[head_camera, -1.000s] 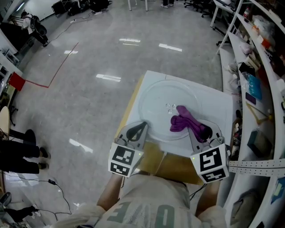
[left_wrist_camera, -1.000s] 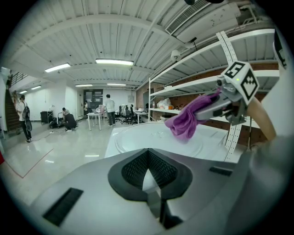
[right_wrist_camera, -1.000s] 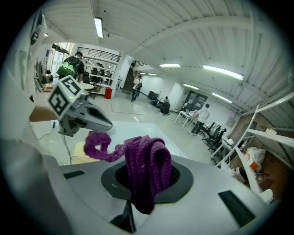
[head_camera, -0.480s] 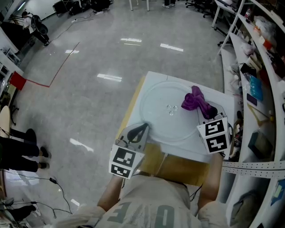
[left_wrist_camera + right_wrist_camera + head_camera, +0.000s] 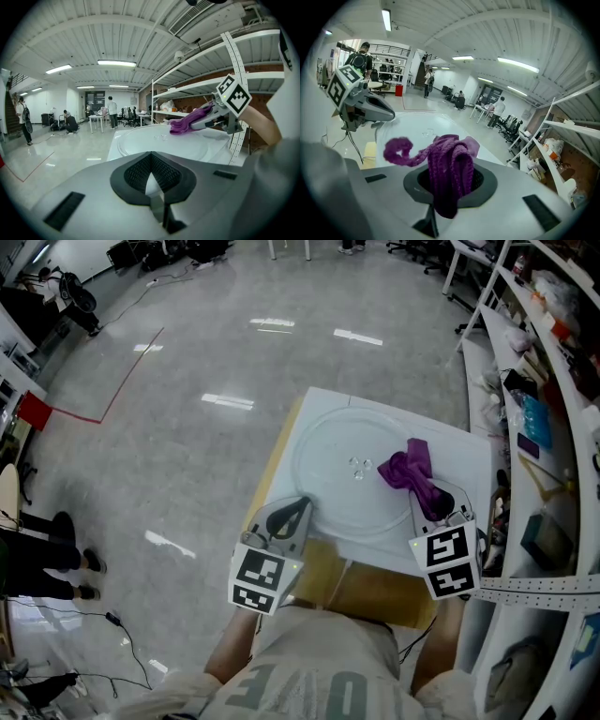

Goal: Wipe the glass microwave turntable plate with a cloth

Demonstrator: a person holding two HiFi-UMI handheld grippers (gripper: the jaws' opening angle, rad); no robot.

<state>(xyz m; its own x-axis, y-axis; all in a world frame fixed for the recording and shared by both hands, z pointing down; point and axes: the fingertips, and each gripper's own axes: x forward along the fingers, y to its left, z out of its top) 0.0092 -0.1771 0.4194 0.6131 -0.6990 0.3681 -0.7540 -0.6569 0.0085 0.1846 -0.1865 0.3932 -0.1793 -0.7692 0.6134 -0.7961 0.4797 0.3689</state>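
Observation:
A round glass turntable plate (image 5: pixel 342 442) lies on a white top (image 5: pixel 473 451). My left gripper (image 5: pixel 300 505) sits at the plate's near-left rim with its jaws closed on that edge; a pale sliver shows between its pads (image 5: pixel 151 185). My right gripper (image 5: pixel 427 491) is over the plate's right side, shut on a purple cloth (image 5: pixel 411 471) that bunches out ahead of the jaws onto the glass. In the right gripper view the cloth (image 5: pixel 447 164) fills the jaws and a loose loop hangs to the left, with the plate (image 5: pixel 412 129) and the left gripper (image 5: pixel 389 112) beyond.
Metal shelving (image 5: pixel 553 381) packed with items runs close along the right. A tan board (image 5: pixel 352 582) lies under the white top's near edge. Shiny floor (image 5: pixel 187 399) drops away at the left. People stand far back in the room.
My right gripper swept the cloth from the plate's middle out to the far right rim, then back toward me along the right side. The left gripper stayed put.

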